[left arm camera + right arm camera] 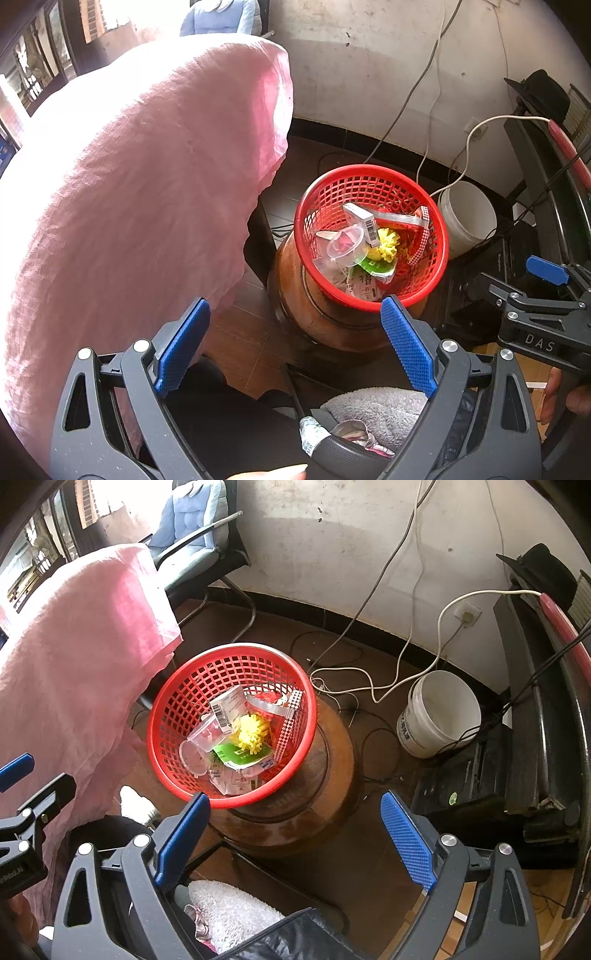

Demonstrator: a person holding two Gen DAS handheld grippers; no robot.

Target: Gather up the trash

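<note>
Since the basket (232,727) on its stool (295,812) already holds the trash (240,738), just ahead of both grippers, left (295,343) & right (295,830) hover w/ jaws spread, empty, prob. awaiting more.

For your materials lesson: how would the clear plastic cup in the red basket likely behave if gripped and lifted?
The clear plastic cup looks thin-walled, so it probably weighs little and may dent under a firm squeeze. It lies tilted on loose wrappers in the red basket, so a push would likely roll or slide it. Its glossy surface may slip.
</note>
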